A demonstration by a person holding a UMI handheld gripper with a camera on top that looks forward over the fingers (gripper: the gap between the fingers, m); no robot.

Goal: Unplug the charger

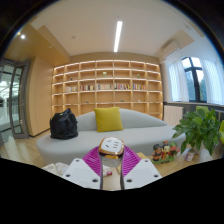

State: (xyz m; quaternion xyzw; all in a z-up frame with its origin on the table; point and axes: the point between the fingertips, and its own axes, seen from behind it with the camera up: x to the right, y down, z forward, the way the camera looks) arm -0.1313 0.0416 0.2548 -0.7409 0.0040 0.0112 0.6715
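Observation:
A small white charger block [112, 145] with a tan rim and dark slots on its face sits between my fingertips. My gripper [112, 153] is shut on it, the pink pads [95, 160] pressing on both of its sides. The charger is held up in the air, in front of a grey sofa. No socket or power strip shows in this view, and I see no cable on the charger.
A grey sofa [75, 135] stands beyond the fingers with a yellow cushion [108, 119] and a black bag [64, 124] on it. Wooden bookshelves [105, 87] fill the back wall. A green plant [200, 128] and small colourful toys [163, 152] are on the right.

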